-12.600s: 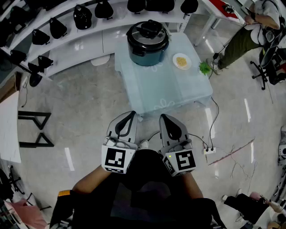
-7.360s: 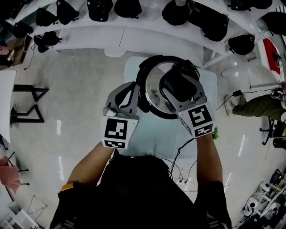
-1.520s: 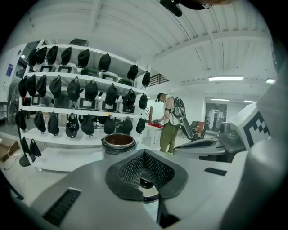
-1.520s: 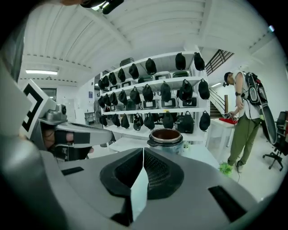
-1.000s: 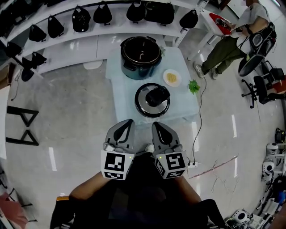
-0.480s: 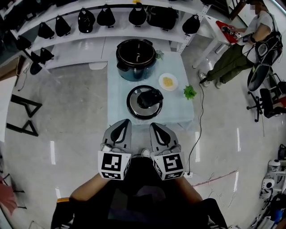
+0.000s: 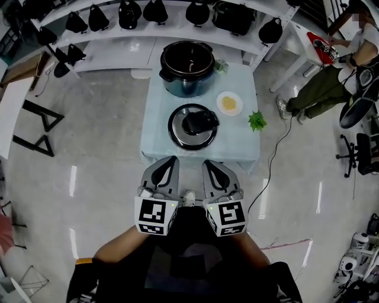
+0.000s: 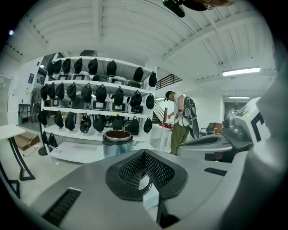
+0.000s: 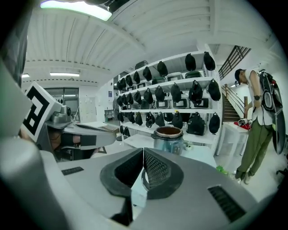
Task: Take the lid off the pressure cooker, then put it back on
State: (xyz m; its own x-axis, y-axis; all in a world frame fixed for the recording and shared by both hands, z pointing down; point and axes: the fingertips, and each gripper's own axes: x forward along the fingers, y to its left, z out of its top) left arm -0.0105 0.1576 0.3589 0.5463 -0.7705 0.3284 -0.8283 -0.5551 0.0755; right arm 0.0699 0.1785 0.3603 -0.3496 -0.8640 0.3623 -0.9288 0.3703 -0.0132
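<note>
The pressure cooker pot [image 7: 187, 67] stands open at the far end of the pale blue table [image 7: 240, 145], its dark inside showing. Its round lid [image 7: 192, 126] with the black handle lies flat on the table in front of the pot. Both grippers hang side by side in front of the person's body, just short of the table's near edge, touching nothing. The left gripper [image 7: 167, 161] is shut and empty. So is the right gripper [image 7: 214, 164]. Each gripper view looks over its meeting pads, left gripper [image 8: 144, 153] and right gripper [image 9: 143, 150], at the pot [image 8: 118, 140] [image 9: 168, 138].
A small plate of yellow food [image 7: 229, 103] and a green sprig [image 7: 256, 121] lie on the table's right side. White shelves with black bags [image 7: 148, 12] run behind it. A person [image 7: 331, 77] stands at the far right. A black frame [image 7: 35, 127] stands left.
The lid, once on the cooker and then carried in the right gripper, lies on the table. Over the last second both shut grippers stayed together while the table swung squarer ahead.
</note>
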